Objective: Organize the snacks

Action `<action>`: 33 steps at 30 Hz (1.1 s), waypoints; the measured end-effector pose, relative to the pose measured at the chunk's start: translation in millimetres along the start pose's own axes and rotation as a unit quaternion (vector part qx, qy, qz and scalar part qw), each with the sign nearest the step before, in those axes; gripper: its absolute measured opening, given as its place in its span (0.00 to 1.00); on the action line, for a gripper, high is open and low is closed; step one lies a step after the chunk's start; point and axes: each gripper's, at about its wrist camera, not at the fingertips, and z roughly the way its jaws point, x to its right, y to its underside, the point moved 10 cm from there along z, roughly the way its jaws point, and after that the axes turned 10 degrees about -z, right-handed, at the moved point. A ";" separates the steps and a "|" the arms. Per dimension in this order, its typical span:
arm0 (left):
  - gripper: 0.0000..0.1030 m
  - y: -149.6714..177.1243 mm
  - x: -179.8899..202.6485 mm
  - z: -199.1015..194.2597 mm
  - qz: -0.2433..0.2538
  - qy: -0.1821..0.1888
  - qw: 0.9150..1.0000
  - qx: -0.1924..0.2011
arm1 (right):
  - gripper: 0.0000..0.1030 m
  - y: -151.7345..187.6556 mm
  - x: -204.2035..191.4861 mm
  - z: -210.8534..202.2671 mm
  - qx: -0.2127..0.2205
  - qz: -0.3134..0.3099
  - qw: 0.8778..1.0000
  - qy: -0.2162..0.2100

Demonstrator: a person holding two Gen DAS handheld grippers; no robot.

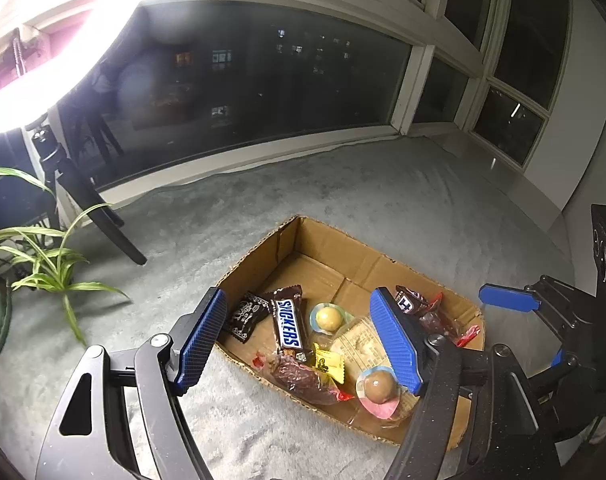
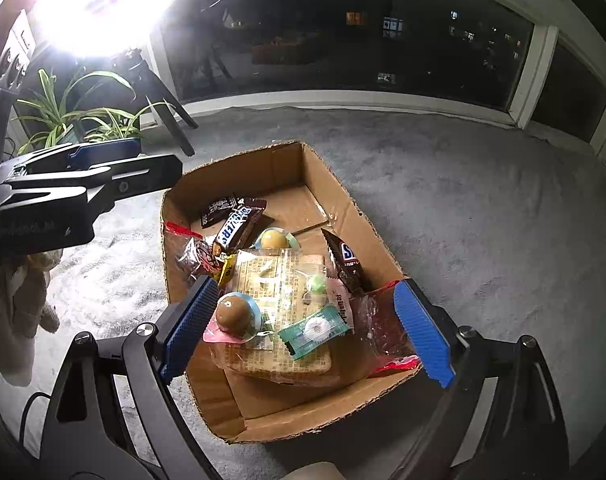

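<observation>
Now | both fingers apart, empty | Snickers bar (image 1: 287, 323) label readable | cardboard box (image 1: 343, 248)

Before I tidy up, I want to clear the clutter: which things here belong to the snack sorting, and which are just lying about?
Job:
- box
- Snickers bars
- ball candies
- bread pack
- mint
- red-ended wrapped snacks

Lying about:
- plant
- tripod
- lamp
</observation>
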 end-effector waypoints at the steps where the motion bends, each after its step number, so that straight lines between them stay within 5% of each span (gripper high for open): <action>1: 0.72 -0.3 0.0 -1.9 -0.001 0.001 1.000 0.001 | 0.89 -0.7 0.1 -2.1 0.002 0.003 1.000 0.001; 33: 0.72 17.0 -4.3 -111.5 -0.031 -0.004 0.996 0.082 | 0.90 -23.6 -33.9 -97.9 0.076 0.030 0.995 0.048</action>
